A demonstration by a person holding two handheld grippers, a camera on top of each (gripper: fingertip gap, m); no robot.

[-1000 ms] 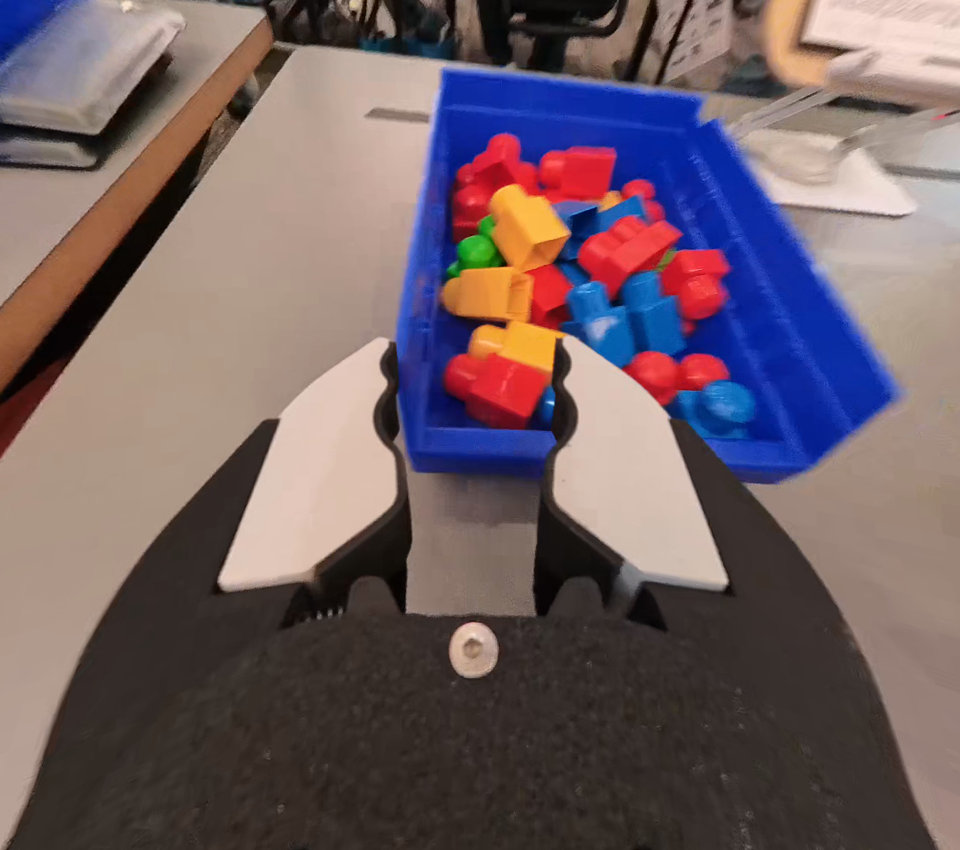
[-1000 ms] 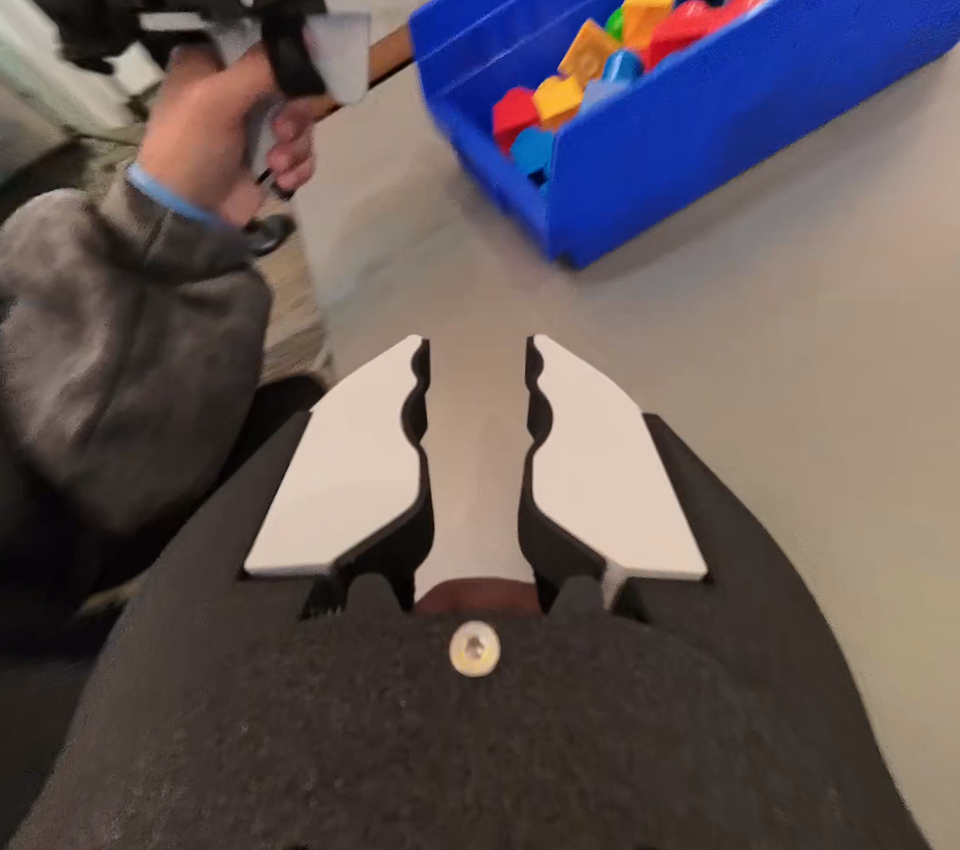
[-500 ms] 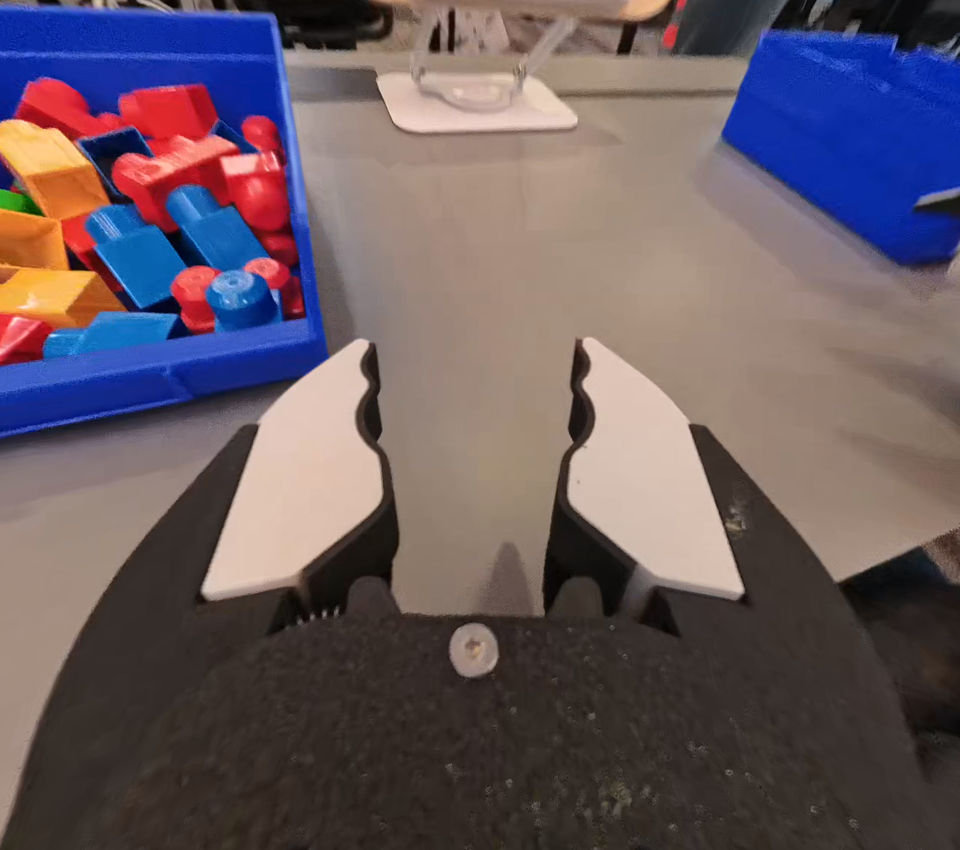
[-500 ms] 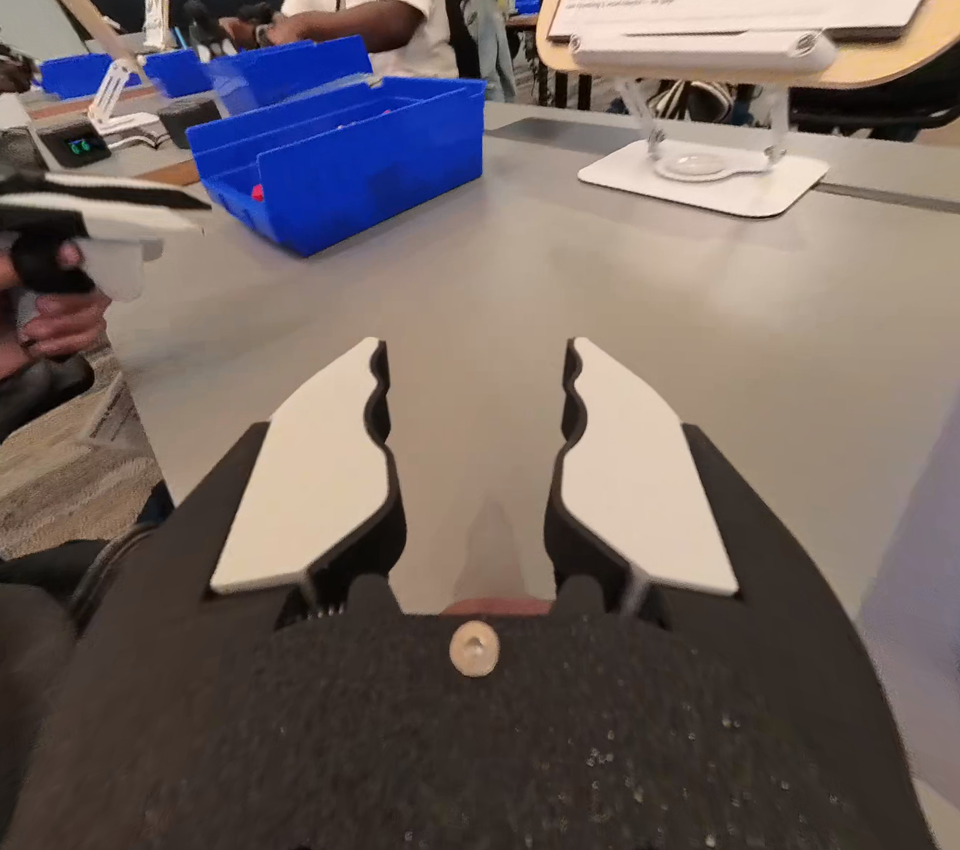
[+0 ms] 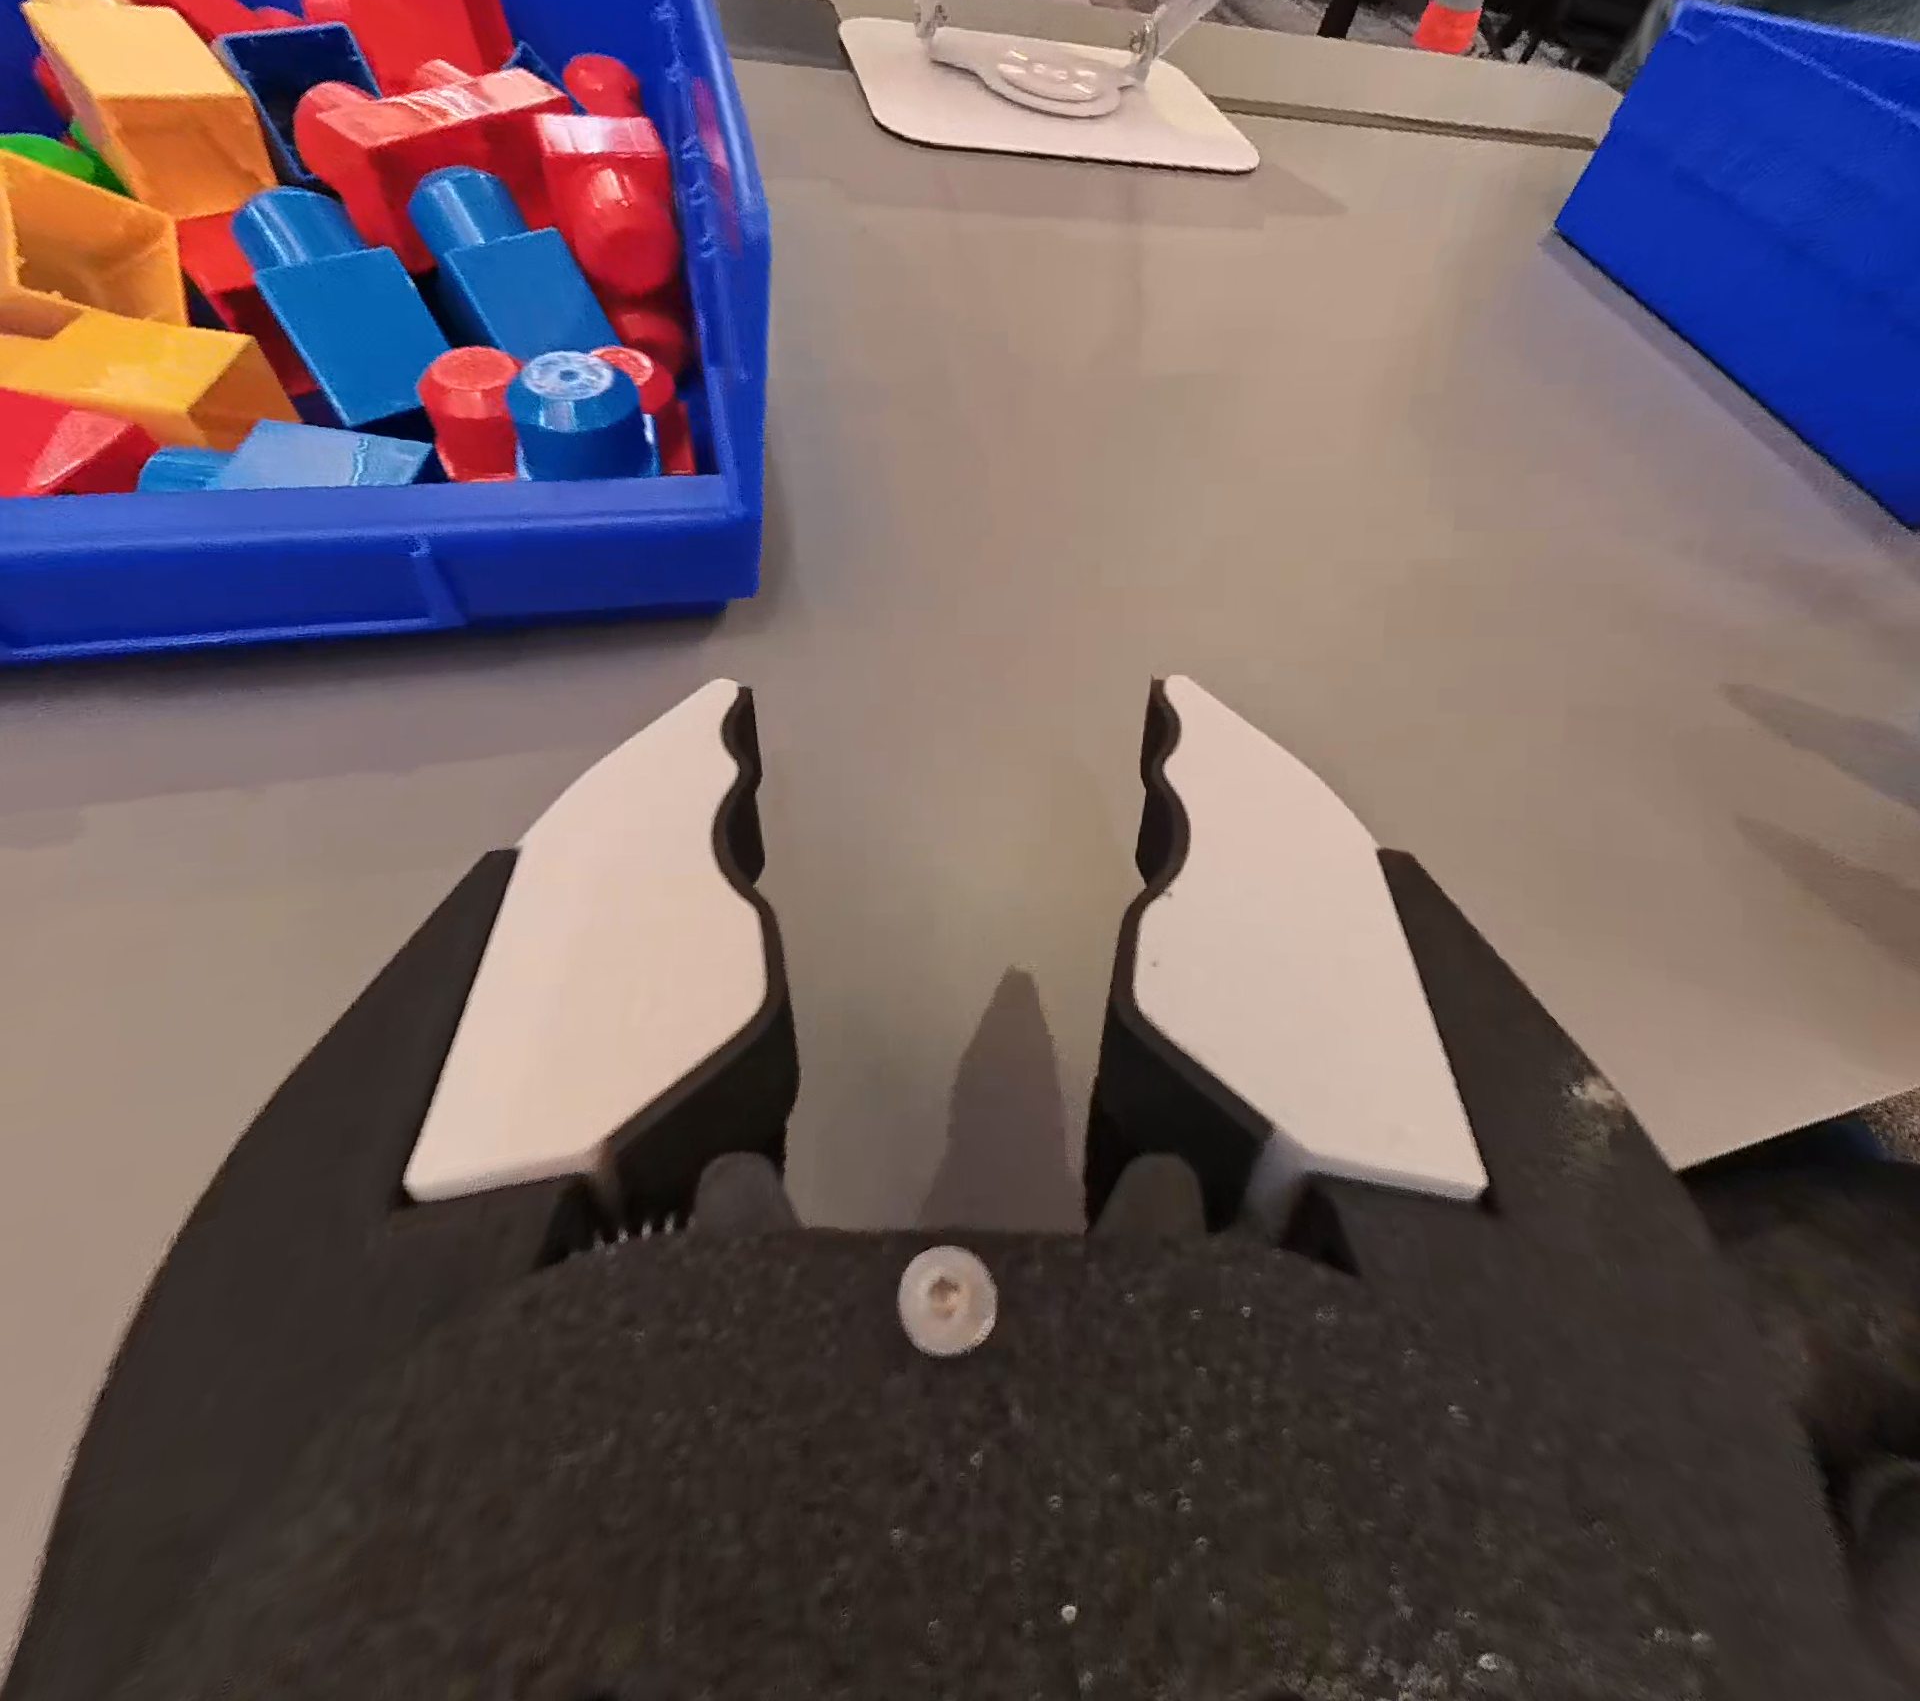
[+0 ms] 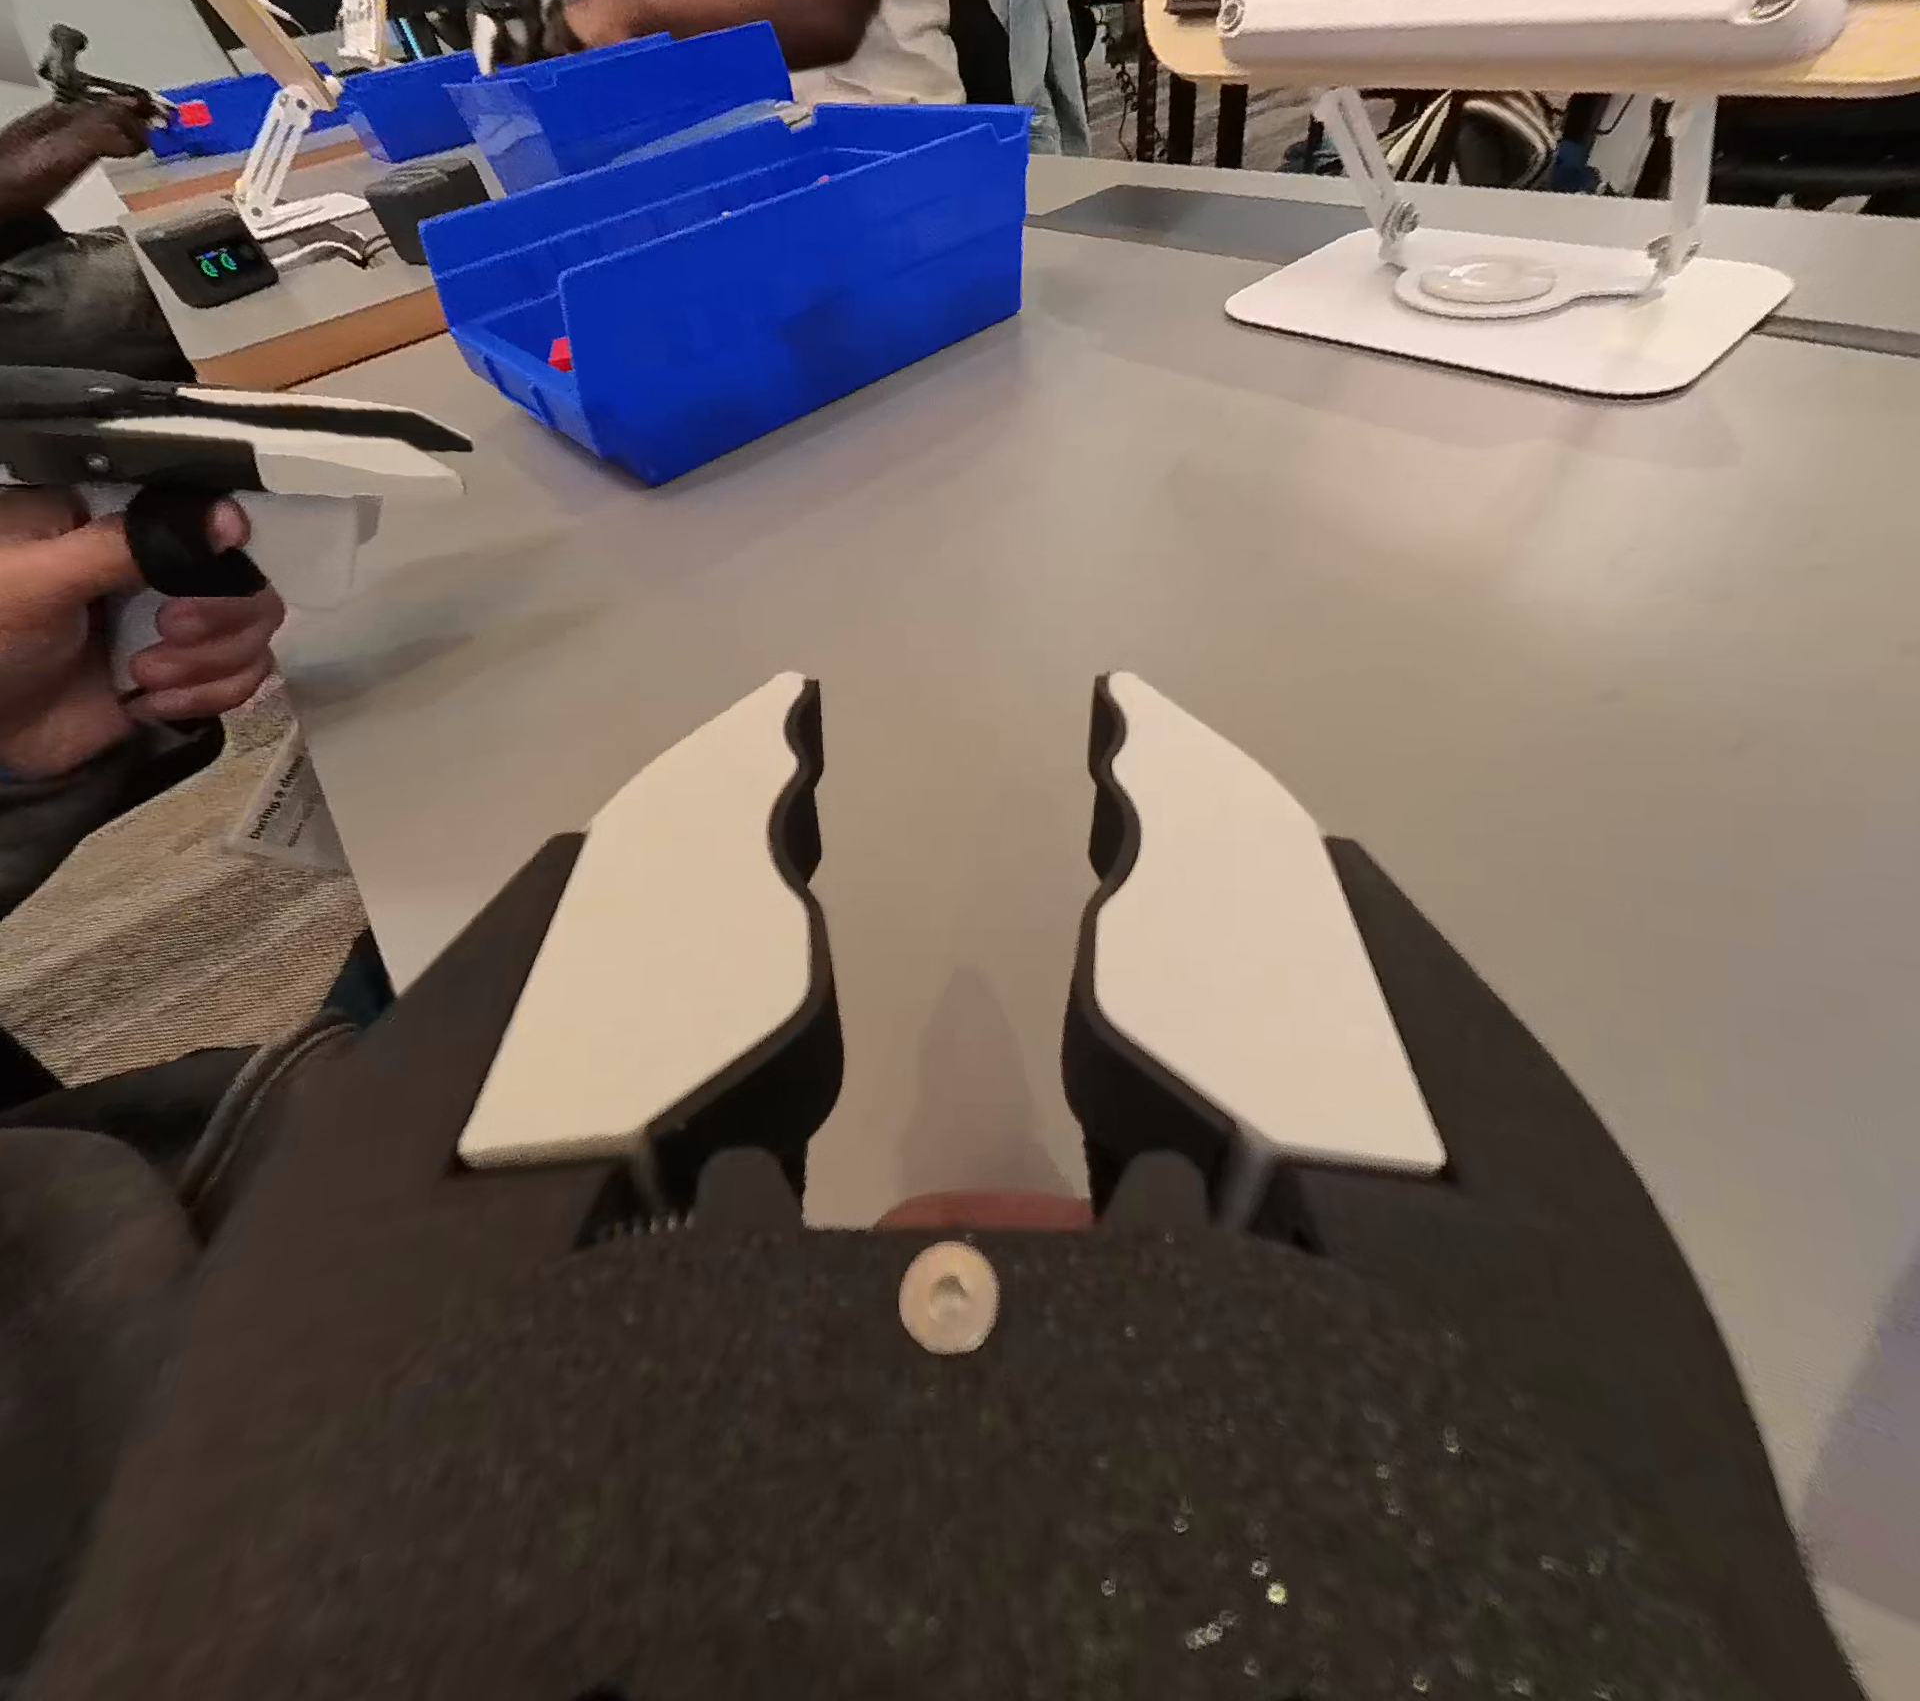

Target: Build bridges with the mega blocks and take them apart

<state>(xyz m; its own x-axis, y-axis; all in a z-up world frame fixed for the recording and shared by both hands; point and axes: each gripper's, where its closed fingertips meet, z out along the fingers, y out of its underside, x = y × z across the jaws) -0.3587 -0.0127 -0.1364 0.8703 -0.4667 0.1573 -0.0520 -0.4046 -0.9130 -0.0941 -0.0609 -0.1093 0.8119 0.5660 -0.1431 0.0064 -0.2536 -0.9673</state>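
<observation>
1. In the left wrist view, the left tongs [image 5: 948, 706] are hovering released and empty over bare grey surface [image 5: 1195, 446]. A second ago they were aiming straight into the blue bin [image 5: 374, 571]; now that bin is sitting off to the left, with the mega blocks [image 5: 343, 249] lying piled inside in red, blue, orange and green. A white stand [image 5: 1049, 93] is holding a sheet board at the far edge, and a second blue bin [image 5: 1766, 217] is showing at right.
2. In the right wrist view, the right tongs [image 6: 954, 695] are also hanging released and empty, now facing across the surface instead of toward the person's sleeve. The left tongs are showing side-on at left.
3. Both tongs have turned to the open middle, probably the building spot, yet no block is out, so building is not yet starting.
</observation>
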